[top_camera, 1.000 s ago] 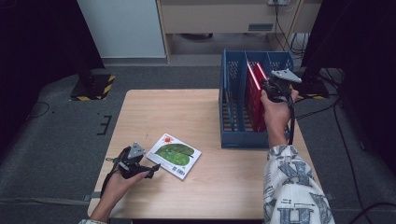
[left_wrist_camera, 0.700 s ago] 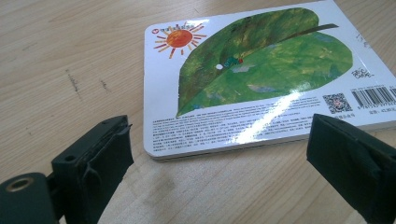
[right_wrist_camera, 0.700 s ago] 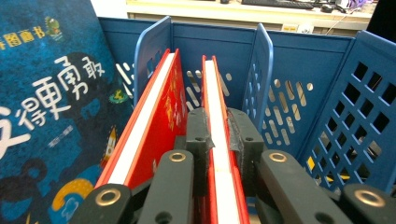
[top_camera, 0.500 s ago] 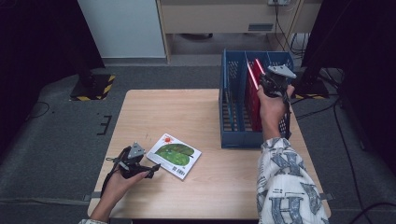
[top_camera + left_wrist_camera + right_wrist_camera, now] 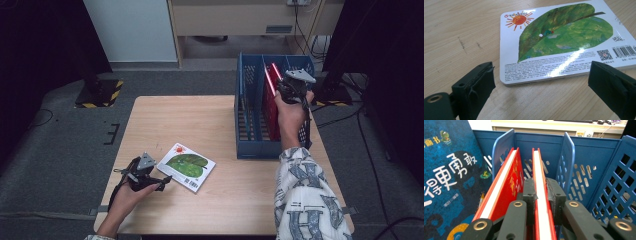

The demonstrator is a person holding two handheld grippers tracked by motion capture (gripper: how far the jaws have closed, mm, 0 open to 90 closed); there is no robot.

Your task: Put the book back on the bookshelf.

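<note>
On the wooden table, a red book is clamped upright in the blue rack by the right gripper, while the left gripper is held spread before the leaf book.

Overhead light falls evenly on the table, while the room around it sinks into deep shadow. Just ahead of the left hand-held gripper, a white glare streak cuts across the glossy leaf book. Its near jaws look soft, slightly out of focus. The high view is grainy, soft at its edges.
</note>
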